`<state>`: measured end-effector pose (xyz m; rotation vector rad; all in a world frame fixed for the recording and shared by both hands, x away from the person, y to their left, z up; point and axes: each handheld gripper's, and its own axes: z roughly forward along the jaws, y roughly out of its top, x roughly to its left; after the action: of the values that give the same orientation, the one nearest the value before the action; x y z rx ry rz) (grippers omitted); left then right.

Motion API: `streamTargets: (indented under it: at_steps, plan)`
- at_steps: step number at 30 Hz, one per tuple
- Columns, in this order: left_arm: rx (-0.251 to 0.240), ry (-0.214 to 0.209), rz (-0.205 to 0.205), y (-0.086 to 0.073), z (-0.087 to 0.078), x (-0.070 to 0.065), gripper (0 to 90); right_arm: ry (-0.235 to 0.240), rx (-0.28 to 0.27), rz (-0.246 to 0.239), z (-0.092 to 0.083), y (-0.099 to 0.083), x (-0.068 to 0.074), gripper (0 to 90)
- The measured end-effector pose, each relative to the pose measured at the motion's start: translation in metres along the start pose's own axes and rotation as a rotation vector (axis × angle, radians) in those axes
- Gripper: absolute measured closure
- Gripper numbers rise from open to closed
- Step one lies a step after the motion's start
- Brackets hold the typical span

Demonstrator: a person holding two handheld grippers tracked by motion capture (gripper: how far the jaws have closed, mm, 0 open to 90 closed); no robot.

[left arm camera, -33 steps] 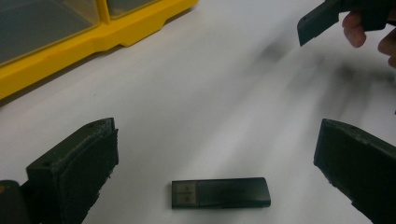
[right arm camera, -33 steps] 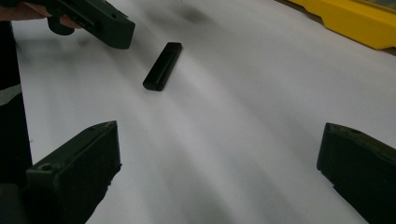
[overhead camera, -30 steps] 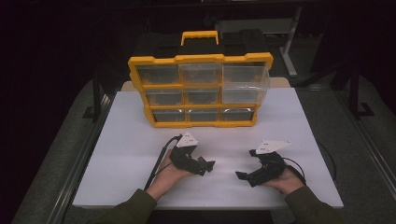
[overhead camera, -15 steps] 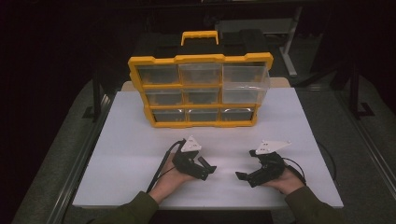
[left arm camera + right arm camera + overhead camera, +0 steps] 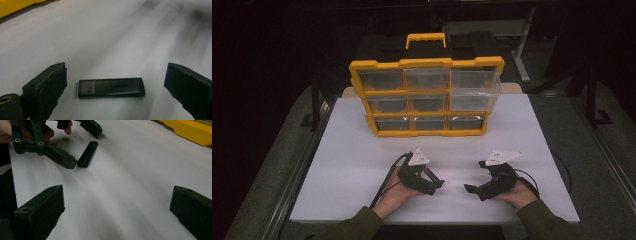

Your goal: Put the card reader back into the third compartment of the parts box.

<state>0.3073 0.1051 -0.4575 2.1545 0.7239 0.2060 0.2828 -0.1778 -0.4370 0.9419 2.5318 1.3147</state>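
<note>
A dark USB stick (image 5: 111,87) marked UGREEN lies flat on the white table top (image 5: 362,165), its metal plug toward the left jaw. My left gripper (image 5: 116,72) is open and low over the table, with one jaw on each side of the stick and neither touching it. In the right gripper view the same stick (image 5: 87,154) lies between the left gripper's (image 5: 82,147) jaws. From the high view, the left gripper (image 5: 435,186) sits at the table's front centre. My right gripper (image 5: 474,177) rests to its right, open (image 5: 117,195) with nothing between its jaws.
A yellow organizer (image 5: 427,95) with clear drawers and a black top stands upright at the back of the table. Its upper right drawer (image 5: 474,82) sticks out. Cables trail from both grippers toward the front edge. Dark floor surrounds the table.
The left gripper has shifted slightly toward the front of the table and settled lower. The right gripper has stayed where it was.
</note>
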Motion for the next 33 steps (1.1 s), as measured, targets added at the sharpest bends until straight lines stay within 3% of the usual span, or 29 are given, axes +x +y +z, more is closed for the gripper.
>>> streamTargets:
  at_steps: [6,10,33]
  plan:
    - [0.016,0.005,0.015,-0.0007,0.0008,-0.0013,6.9,0.000,0.000,0.000,-0.0001,0.0000,0.0000,0.0]
    - [0.023,0.019,0.036,-0.0009,0.0005,-0.0024,13.5,0.000,-0.001,0.000,-0.0001,0.0000,0.0001,0.0]
    - [0.036,0.059,0.068,-0.0028,-0.0001,-0.0037,27.0,0.002,0.000,-0.001,0.0004,-0.0001,0.0004,0.0]
